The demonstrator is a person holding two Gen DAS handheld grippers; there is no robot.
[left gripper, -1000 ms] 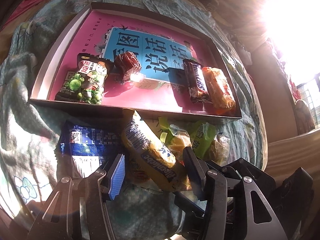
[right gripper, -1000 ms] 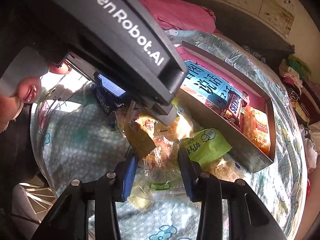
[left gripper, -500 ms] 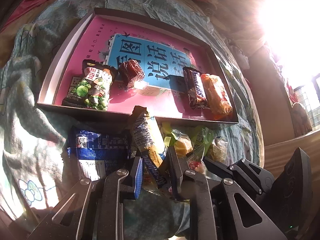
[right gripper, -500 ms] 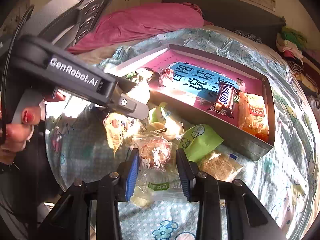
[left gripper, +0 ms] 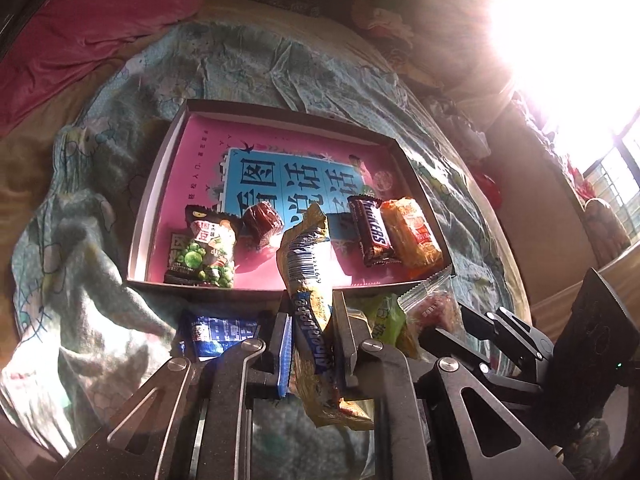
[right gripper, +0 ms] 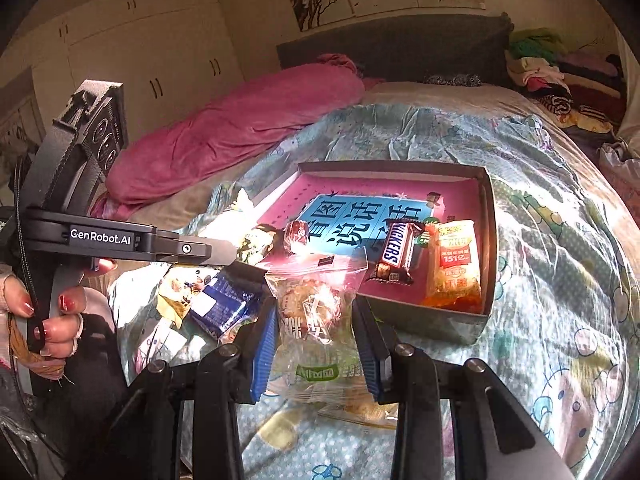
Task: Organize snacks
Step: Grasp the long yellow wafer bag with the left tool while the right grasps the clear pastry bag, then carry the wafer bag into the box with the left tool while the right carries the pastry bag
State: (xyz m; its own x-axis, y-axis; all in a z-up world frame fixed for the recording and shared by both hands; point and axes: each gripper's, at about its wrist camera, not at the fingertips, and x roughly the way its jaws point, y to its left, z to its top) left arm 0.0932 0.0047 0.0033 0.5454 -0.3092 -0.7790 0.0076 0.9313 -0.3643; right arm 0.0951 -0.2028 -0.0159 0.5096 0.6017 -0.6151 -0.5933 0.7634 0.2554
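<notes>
Hard sunlight floods in from the window up and to the right of our left jaws, burning that corner to white and washing a haze over the view. Ahead of our right jaws, glare flares off the clear packet, perhaps hiding its print. Deep shadow lies under both jaws; edges bend and darken.

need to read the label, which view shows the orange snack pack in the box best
The right wrist view: the orange snack pack lies face-up and well lit in the box, print legible. The left wrist view shows it smaller, glare-washed, beside the Snickers bar.
</notes>
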